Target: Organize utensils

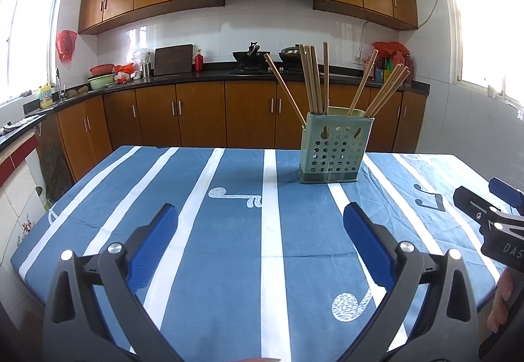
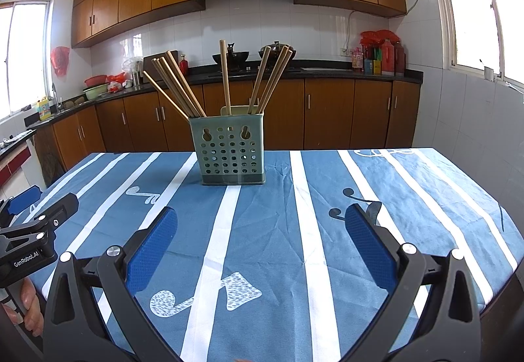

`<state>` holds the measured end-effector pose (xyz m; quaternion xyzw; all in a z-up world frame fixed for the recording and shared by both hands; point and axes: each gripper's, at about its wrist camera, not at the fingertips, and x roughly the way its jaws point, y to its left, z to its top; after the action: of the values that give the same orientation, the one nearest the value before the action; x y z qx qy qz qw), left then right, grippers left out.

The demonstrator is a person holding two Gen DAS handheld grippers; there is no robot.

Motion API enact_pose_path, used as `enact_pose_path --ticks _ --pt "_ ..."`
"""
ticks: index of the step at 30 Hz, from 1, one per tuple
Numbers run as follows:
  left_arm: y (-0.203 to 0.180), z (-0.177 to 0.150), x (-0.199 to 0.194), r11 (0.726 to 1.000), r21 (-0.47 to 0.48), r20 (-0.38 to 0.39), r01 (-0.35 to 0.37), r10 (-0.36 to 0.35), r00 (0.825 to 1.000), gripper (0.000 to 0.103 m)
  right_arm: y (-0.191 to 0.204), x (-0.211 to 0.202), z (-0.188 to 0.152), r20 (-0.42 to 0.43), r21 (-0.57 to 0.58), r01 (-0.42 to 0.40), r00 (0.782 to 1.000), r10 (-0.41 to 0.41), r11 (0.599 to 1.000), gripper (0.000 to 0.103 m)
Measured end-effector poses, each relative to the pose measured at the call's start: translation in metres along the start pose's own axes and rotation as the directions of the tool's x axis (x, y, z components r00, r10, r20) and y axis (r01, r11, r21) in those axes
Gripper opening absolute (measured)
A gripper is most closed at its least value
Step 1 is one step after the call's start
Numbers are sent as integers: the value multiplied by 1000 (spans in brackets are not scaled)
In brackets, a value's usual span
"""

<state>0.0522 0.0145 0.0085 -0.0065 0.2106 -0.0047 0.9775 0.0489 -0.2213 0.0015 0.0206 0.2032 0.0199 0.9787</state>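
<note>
chopsticks (image 2: 183, 87) upright in green holder (image 2: 229, 149), striped tablecloth (image 2: 294, 231) bare around

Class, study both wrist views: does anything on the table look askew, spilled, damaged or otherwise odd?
Nothing is spilled or damaged. The green holder stands upright on the striped tablecloth. Only the wooden chopsticks look untidy, splaying left and right rather than standing together. Both the left gripper and right gripper are open and empty.

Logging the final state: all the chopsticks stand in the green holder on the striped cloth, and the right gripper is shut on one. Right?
Not quite. The right gripper is open and empty, as the right wrist view shows. The chopsticks do stand in the green holder on the striped cloth.
</note>
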Motion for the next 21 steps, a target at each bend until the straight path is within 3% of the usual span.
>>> enact_pose_path --ticks 21 --pt "0 0 1 1000 -1 -3 1 -1 1000 99 0 2 -1 -7 2 -3 1000 3 1000 101"
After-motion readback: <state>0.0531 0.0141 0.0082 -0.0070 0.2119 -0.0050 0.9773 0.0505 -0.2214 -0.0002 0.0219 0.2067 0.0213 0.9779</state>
